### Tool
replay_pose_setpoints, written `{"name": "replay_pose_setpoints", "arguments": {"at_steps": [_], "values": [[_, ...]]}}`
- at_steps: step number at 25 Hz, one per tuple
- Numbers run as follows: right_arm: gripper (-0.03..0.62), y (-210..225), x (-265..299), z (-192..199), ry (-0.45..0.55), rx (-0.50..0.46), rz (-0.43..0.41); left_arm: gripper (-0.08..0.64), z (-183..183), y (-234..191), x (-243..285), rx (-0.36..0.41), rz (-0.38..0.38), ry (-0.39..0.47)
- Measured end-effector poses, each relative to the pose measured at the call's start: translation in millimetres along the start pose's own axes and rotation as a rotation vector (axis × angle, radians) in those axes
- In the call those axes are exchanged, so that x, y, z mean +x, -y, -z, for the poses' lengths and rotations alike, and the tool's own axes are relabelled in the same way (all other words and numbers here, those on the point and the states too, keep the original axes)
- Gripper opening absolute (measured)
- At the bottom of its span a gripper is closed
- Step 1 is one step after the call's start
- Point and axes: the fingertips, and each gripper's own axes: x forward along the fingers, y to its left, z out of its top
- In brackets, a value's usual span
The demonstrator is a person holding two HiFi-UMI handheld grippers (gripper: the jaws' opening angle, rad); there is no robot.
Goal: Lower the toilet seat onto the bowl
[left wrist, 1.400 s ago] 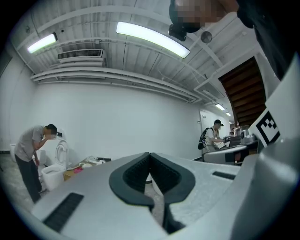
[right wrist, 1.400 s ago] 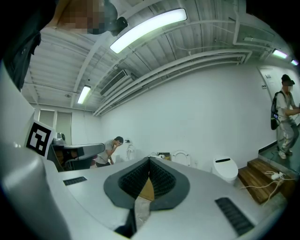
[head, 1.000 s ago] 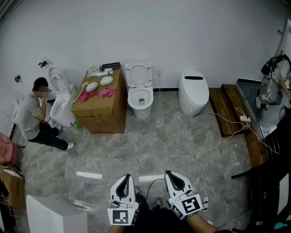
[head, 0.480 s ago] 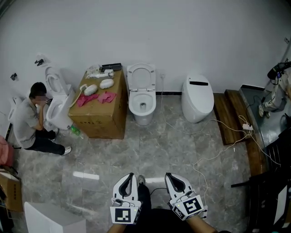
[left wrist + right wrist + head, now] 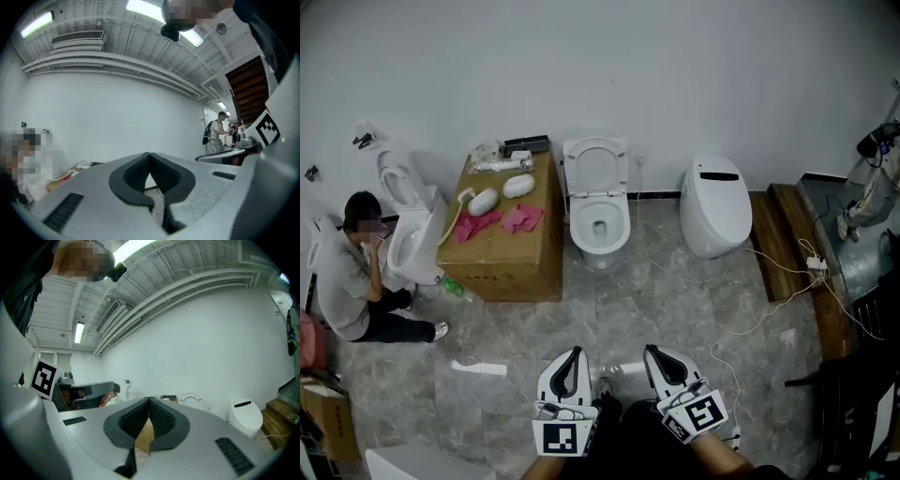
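We hold the left gripper (image 5: 572, 354) and the right gripper (image 5: 654, 352) low and close to our body, side by side and pointing level toward the white wall (image 5: 675, 75). We judge this is only a carrying posture, because the task's thing is well apart from us across the grey floor (image 5: 656, 309) and nothing is within reach.

The toilet seat (image 5: 596, 161) stands raised, leaning back near the wall, above the open bowl (image 5: 599, 230), so the lowering is not yet begun. It stands between a cardboard box (image 5: 511, 258), which carries pink cloths (image 5: 522, 217) and some small white things, and a second toilet (image 5: 716, 202) whose lid is down. White cables (image 5: 741, 272) lie on the floor to the right of our way, and we think they ask for care with the feet. At the far left a person (image 5: 347, 281) crouches beside another toilet, apart from our work.

In the left gripper view the jaws are clenched: the dark pads meet at the tips and nothing is between them. In the right gripper view it is the same, pads together and empty. The brown patch in the small gap behind the pads seems to be the far box, not a thing held. We judge the jaws will need to part before they can take the seat's rim
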Motion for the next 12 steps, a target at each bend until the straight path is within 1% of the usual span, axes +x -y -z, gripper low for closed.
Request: {"name": "replay_pose_setpoints", "arguments": {"at_steps": [3,7,10,12], "values": [[0.021,6.4,25.4,-1.8,-0.018,-0.009,0.006,0.009,4.9,-17.4,20.8,-0.015,0.010,0.007],[0.023,17.6,59.2,0.9,-0.040,-0.007,0.016,0.009,2.9,-39.3,51.0,-0.026,0.014,-0.026],[0.021,33.5,83.8,5.9,-0.056,0.002,0.020,0.009,9.4,-50.1,74.9,-0.022,0.030,-0.025],[0.022,49.1,104.4,8.9,-0.065,0.007,0.025,0.009,21.0,-60.3,93.4,-0.007,0.027,-0.062]]}}
